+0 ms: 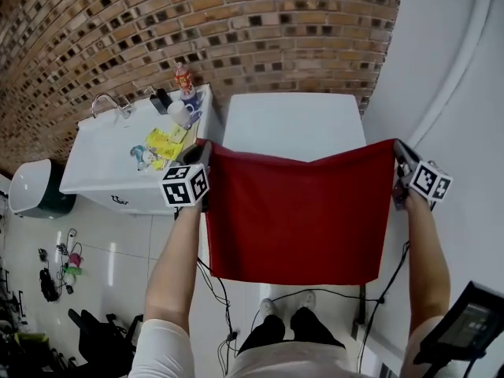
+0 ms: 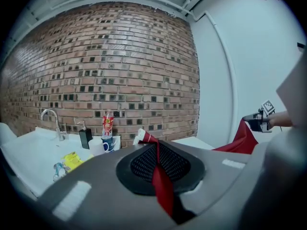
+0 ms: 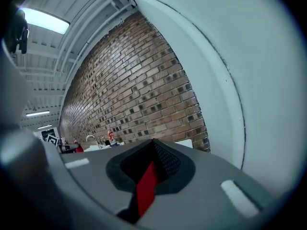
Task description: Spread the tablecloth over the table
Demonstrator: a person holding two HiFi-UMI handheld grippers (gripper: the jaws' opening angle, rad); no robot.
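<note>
Brick wall point(image 1: 197, 22) across the back. White desk point(image 1: 291, 124) beneath it, near half hidden behind the red tablecloth point(image 1: 299, 219); far edge at the wall, sink counter point(image 1: 110, 156) just beside its left side, white wall close on the right. Tablecloth held up in the air, stretched flat, hanging in front of the desk, lower hem free; contact with the desk top impossible to tell. Left hand-held gripper point(image 1: 206, 150) clamped on the upper left corner, right hand-held gripper point(image 1: 398, 152) clamped on the upper right corner, red fabric pinched between each pair of jaws.
</note>
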